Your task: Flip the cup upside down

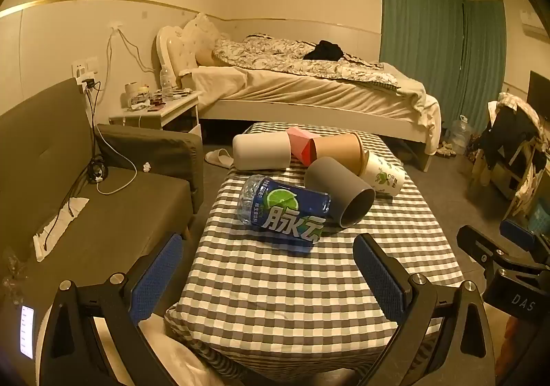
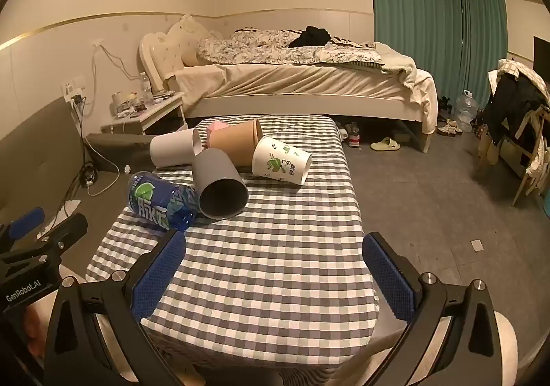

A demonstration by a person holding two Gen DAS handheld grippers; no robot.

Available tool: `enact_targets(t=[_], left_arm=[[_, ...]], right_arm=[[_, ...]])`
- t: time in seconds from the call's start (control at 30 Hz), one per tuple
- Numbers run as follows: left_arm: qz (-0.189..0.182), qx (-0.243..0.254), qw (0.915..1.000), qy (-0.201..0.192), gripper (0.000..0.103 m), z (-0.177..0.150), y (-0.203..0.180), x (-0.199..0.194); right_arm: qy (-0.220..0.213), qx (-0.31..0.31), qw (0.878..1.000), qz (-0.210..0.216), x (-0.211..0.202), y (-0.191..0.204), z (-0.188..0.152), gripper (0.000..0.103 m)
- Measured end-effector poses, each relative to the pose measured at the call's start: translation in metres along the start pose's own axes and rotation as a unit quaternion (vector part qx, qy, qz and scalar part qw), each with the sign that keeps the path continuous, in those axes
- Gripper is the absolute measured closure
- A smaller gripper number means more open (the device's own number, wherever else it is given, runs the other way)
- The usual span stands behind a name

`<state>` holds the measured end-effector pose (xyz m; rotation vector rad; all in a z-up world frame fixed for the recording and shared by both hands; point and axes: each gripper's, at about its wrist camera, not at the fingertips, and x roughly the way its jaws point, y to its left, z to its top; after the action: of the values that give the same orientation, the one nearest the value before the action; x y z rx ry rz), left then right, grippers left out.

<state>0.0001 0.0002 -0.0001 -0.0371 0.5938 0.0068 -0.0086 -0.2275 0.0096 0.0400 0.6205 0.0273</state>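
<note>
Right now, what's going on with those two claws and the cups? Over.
Left claw open, right claw open, both empty, short of the pile. Grey cup on its side, mouth toward us, untouched. Blue bottle lies against its left flank.

Counter cloth (image 2: 261,265): grey-white check. Cups: grey (image 2: 220,186), white (image 2: 173,147), brown (image 2: 235,142), white with green print (image 2: 280,161). Bottle (image 2: 160,202): blue label. Curtain (image 2: 416,8): green.

A lived-in bedroom: unmade bed (image 2: 302,76), cluttered nightstand (image 1: 158,107), grey sofa (image 1: 86,200), teal curtains (image 2: 419,18)
</note>
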Motion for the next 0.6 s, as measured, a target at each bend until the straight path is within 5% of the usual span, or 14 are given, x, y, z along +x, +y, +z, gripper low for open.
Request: enact_targets(t=[0.6], left_arm=[[0.0,-0.001,1.0,0.0,0.001,0.0,-0.0002,-0.0007]], right_arm=[[0.002,-0.002,1.0,0.0,-0.0009,-0.0022,-0.0007,0.0]])
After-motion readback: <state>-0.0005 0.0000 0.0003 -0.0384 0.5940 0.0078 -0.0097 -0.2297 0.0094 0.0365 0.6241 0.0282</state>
